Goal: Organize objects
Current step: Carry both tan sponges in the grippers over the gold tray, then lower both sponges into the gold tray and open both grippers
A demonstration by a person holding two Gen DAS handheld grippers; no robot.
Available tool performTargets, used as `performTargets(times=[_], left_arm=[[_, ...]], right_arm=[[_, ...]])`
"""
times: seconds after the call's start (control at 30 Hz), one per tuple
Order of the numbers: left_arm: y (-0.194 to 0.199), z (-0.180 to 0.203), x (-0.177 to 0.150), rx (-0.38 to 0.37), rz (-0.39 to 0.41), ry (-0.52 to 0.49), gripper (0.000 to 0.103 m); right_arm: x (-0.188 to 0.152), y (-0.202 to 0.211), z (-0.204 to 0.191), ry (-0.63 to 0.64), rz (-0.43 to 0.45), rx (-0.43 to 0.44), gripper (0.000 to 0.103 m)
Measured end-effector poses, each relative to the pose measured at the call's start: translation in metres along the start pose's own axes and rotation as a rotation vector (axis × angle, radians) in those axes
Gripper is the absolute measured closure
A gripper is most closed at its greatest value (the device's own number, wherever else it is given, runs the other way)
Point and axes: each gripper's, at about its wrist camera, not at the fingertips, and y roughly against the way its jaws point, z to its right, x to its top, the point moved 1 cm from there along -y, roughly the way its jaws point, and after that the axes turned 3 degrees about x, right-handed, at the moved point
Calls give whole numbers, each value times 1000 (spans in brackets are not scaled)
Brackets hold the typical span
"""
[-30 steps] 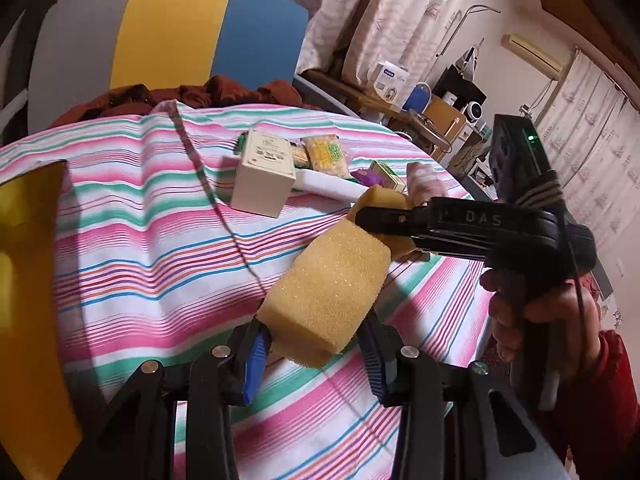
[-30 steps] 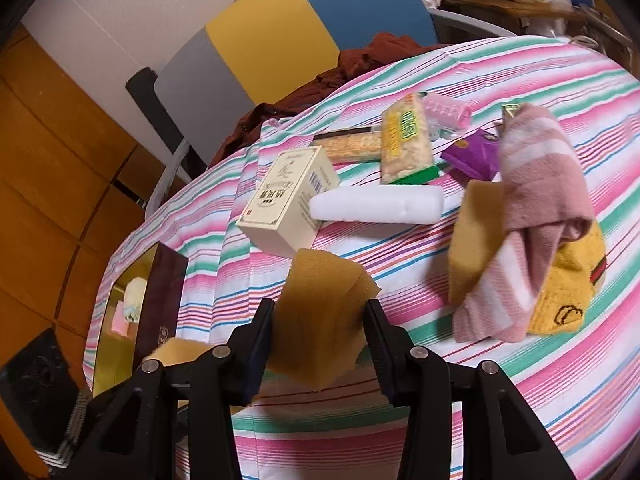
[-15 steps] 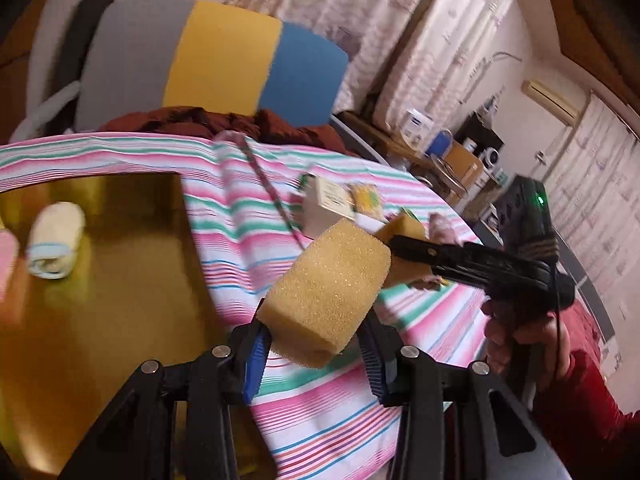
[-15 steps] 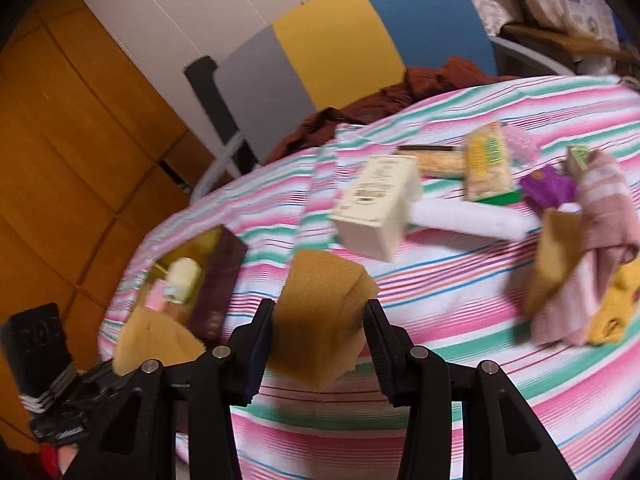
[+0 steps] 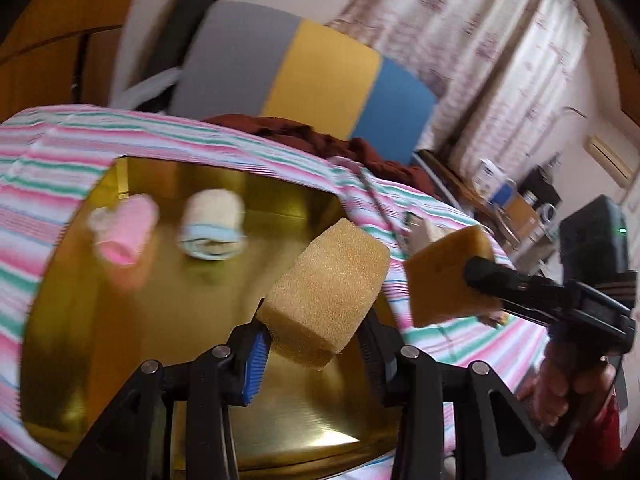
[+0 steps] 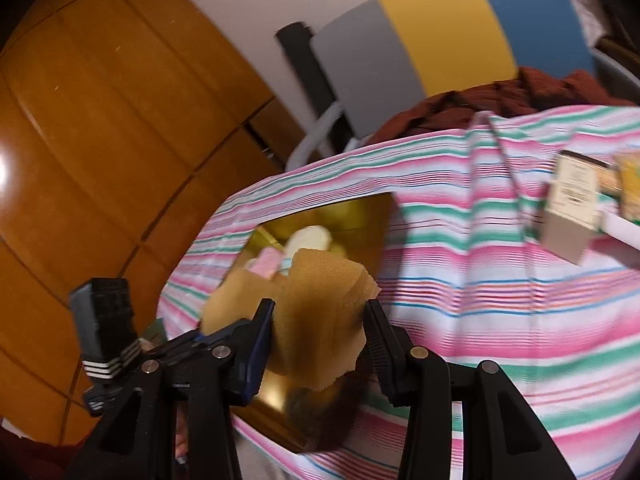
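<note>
Here the gold tray (image 5: 96, 320) serves as the landmark: it lies on the striped tablecloth (image 5: 36, 152), near the edge of the cloth closest to the wooden panelling (image 6: 100, 128).

The left gripper (image 5: 316, 344) is clamped on a yellow sponge block (image 5: 328, 292), pads pressing its two sides, and the block hangs above the tray's near half, tilted with one corner up. In the right wrist view this same gripper comes in from the left side of the tray with its sponge over the gold floor.

The right gripper (image 6: 320, 344) is closed on a second, darker sponge piece (image 6: 320, 312), its ragged lower edge hanging below the pads. In the left wrist view that piece (image 5: 448, 276) sits just past the tray's right rim, over the cloth, with the person's hand (image 5: 560, 384) on the handle further right.

Inside the tray, toward its far wall, lie a pink rolled cloth (image 5: 128, 232) and a white rolled cloth with a blue band (image 5: 212, 224), side by side and blurred.

Well to the right of the tray, on the cloth, stands a cream carton (image 6: 572, 208) with packets beside it, too blurred to read. Beyond the tray's far side stands a chair back in grey, yellow and blue (image 5: 304, 76), with a dark red garment (image 5: 304, 136) lying at the table's edge.
</note>
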Motion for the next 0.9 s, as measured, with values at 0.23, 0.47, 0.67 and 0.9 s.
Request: performTargets(times=[0.23,0.47,0.67,0.9], left_arm=[[9,-49,0,107,-5,83,62],[13,-74,1,212,5,76,61],[11,-83,3,276,-19,99,46],[27,-89,9,306,38,158,40]], right_arm=[[1,-60,-38,17,-100,28,55],[-6,-113,-59,28,-164,26,51],[-5,-125,-58,-72,-134,36,20],[-7,-112,-60,-59,-109,16,19]])
